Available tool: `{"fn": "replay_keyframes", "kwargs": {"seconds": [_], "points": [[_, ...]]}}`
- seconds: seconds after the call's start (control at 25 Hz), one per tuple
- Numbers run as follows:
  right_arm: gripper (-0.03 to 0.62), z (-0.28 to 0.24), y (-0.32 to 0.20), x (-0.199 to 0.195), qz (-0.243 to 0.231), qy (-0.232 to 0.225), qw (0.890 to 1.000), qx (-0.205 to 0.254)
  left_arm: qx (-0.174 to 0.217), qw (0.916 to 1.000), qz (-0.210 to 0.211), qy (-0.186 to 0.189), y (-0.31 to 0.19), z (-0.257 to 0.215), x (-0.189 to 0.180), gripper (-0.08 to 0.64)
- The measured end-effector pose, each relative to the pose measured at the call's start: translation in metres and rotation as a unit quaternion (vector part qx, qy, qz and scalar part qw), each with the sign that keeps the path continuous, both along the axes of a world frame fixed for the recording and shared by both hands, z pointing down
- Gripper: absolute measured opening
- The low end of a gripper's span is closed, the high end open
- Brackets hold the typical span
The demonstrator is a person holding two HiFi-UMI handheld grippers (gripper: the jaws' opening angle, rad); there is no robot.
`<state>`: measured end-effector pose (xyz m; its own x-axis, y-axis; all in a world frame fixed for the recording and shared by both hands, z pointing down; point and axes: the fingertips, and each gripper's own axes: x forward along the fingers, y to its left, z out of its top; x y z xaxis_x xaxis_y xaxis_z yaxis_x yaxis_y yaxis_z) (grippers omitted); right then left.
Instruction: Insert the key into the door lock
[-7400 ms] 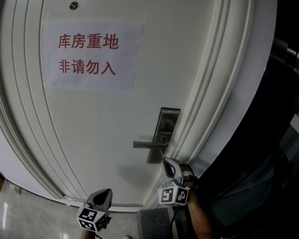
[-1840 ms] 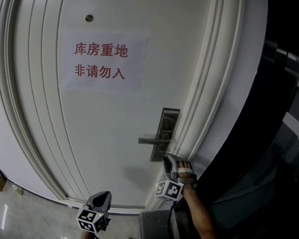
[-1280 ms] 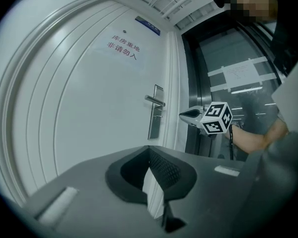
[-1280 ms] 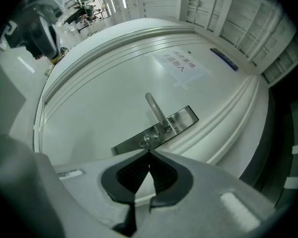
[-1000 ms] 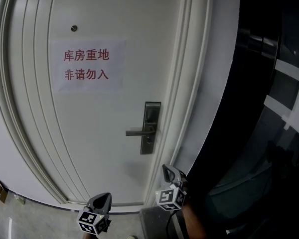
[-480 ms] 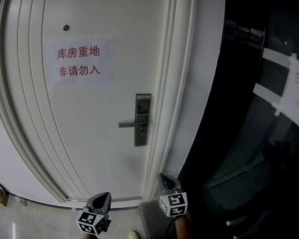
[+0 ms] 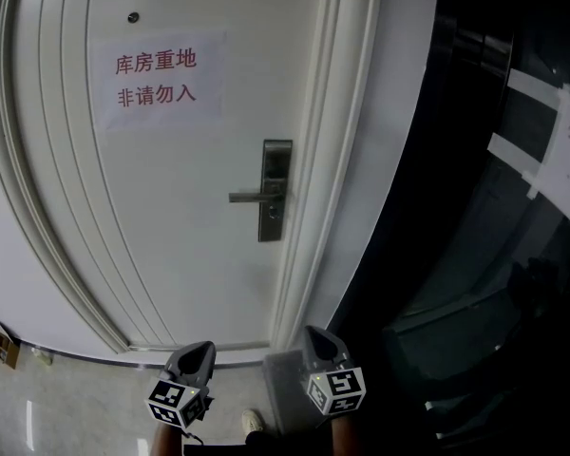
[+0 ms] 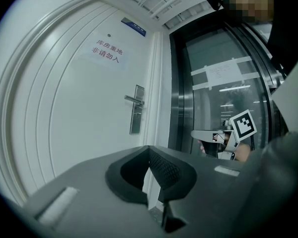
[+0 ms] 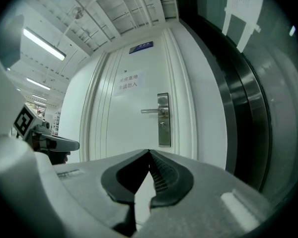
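A white door (image 7: pixel 171 217) carries a steel lock plate (image 7: pixel 275 190) with a lever handle (image 7: pixel 250 196) pointing left and a keyhole below it. The plate also shows in the left gripper view (image 8: pixel 137 109) and the right gripper view (image 9: pixel 163 119). Both grippers hang low, well back from the door. My left gripper (image 7: pixel 201 350) is shut with nothing between its jaws (image 8: pixel 149 148). My right gripper (image 7: pixel 313 334) is shut and empty too (image 9: pixel 149 152). No key shows in either gripper. Whether one sits in the keyhole is too small to tell.
A paper sign (image 7: pixel 157 77) with red characters hangs on the door above the lock. The moulded door frame (image 7: pixel 328 179) runs right of the plate. A dark glass wall (image 7: pixel 494 207) with taped papers stands at right. Grey tiled floor (image 7: pixel 66 407) lies below.
My right gripper has drawn back from the lock plate, sunk to the bottom of the head view and rolled. The door now looks farther off. The left gripper has barely shifted in the view.
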<state>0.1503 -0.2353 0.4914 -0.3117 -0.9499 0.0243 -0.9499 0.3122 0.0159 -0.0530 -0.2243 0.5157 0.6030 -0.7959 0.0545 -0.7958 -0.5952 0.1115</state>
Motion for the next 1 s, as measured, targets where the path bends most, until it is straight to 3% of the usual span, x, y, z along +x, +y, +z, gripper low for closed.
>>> {"fn": "replay_keyframes", "kwargs": {"seconds": [0.32, 1.0], "points": [[0.002, 0.021, 0.038, -0.006, -0.008, -0.049, 0.999, -0.011, 0.001, 1.0000, -0.003, 0.000, 0.017, 0.001, -0.004, 0.002], [0.000, 0.030, 0.058, -0.024, -0.010, -0.018, 1.000, -0.018, 0.006, 0.9999, -0.004, 0.007, 0.032, -0.003, -0.018, 0.002]]}}
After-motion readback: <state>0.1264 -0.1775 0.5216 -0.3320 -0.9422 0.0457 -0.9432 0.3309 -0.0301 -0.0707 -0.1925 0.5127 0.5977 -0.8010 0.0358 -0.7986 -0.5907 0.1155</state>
